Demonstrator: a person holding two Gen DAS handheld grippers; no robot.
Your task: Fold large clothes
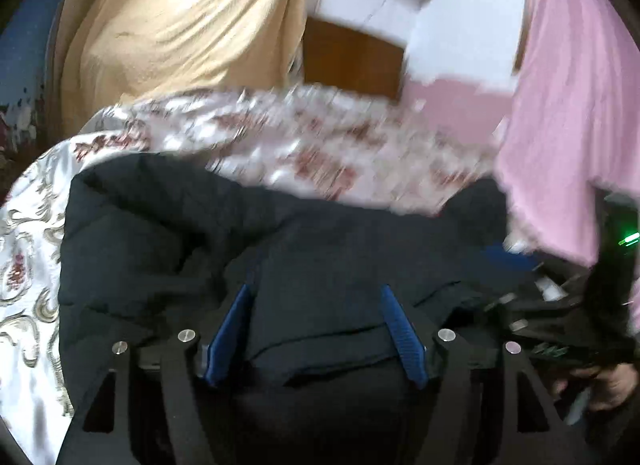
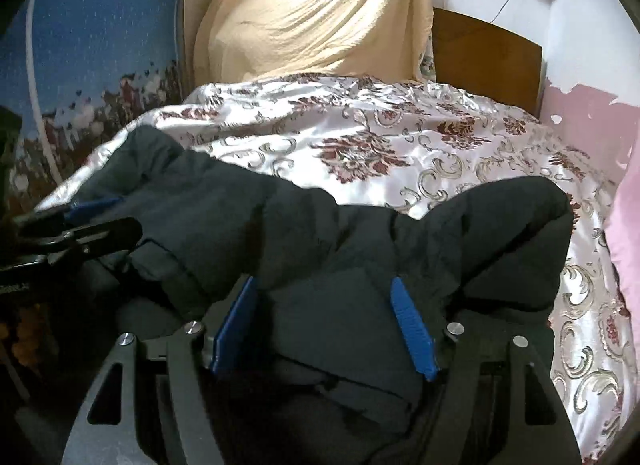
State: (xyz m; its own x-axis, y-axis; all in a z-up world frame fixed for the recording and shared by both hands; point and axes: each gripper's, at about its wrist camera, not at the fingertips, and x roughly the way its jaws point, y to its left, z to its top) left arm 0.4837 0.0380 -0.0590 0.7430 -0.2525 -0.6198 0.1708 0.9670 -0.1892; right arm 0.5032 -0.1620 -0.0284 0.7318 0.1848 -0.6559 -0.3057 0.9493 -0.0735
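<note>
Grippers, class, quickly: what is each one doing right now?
Left gripper: open, fingers either side of the black jacket, not clamped.
Right gripper: open, jacket fabric between its fingers.

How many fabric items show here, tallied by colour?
Black: 1, the padded jacket
White floral: 1, the bedspread
Cream: 1, the draped cloth
Pink: 1, the hanging cloth
Total: 4
</note>
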